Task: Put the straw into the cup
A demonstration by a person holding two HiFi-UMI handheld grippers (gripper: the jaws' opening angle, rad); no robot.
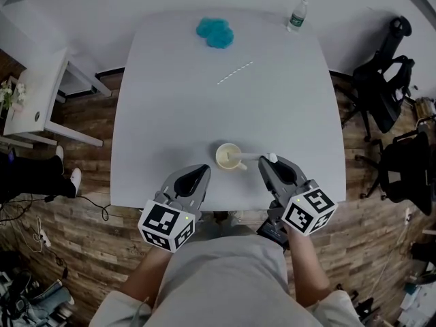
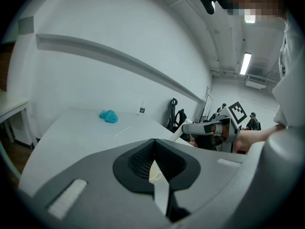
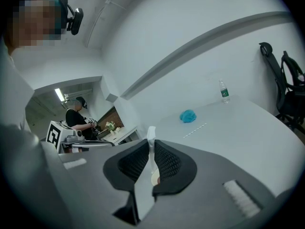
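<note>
Between jaws of right gripper (image 1: 268, 162), straw (image 1: 253, 157)

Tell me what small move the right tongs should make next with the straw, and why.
Probably ease the right tongs a little toward the cup and tip the straw steeper before letting go. The tongs are shut on one end, and the straw lies almost level, its far end just reaching the cup's rim, so released now it might fall out.
</note>
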